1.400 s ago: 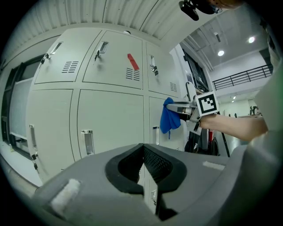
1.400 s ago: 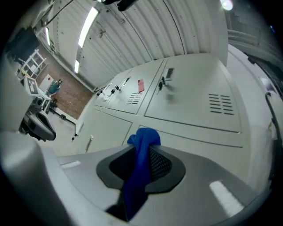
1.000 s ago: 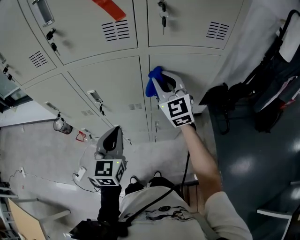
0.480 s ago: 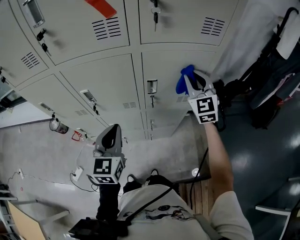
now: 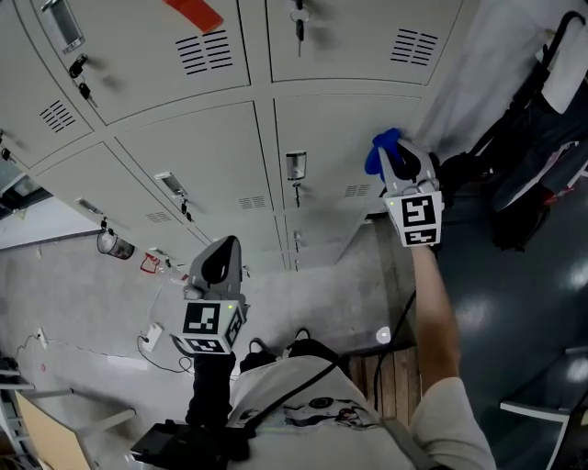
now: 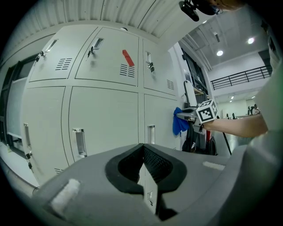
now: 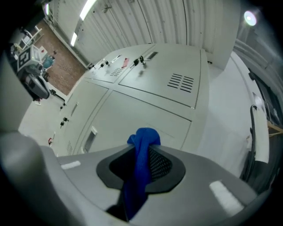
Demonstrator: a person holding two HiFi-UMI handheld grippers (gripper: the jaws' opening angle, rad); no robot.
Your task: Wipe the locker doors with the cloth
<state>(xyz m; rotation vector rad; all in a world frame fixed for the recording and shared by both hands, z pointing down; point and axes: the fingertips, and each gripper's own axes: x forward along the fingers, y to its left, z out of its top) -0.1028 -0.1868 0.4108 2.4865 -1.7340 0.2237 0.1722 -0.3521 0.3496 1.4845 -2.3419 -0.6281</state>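
A bank of pale grey locker doors (image 5: 211, 156) fills the head view. My right gripper (image 5: 392, 158) is shut on a blue cloth (image 5: 381, 150) and holds it against the right-hand door (image 5: 344, 138) of the middle row, near that door's right edge. In the right gripper view the blue cloth (image 7: 140, 165) bunches out past the closed jaws toward the door (image 7: 141, 114). My left gripper (image 5: 220, 262) hangs low and away from the lockers, shut with nothing in it. From the left gripper view, the cloth (image 6: 179, 122) and the right gripper (image 6: 194, 115) show at the right.
Door handles (image 5: 295, 167) with keys (image 5: 298, 193) stick out from the lockers. Dark bags and a backpack (image 5: 528, 174) lean at the right of the lockers. A cable runs from a wall socket (image 5: 156, 340) on the floor at the lower left. A red tag (image 5: 195, 13) marks one upper door.
My right gripper has carried the blue cloth rightward across the middle-row door, from its left edge to its right edge. The left gripper has barely moved.
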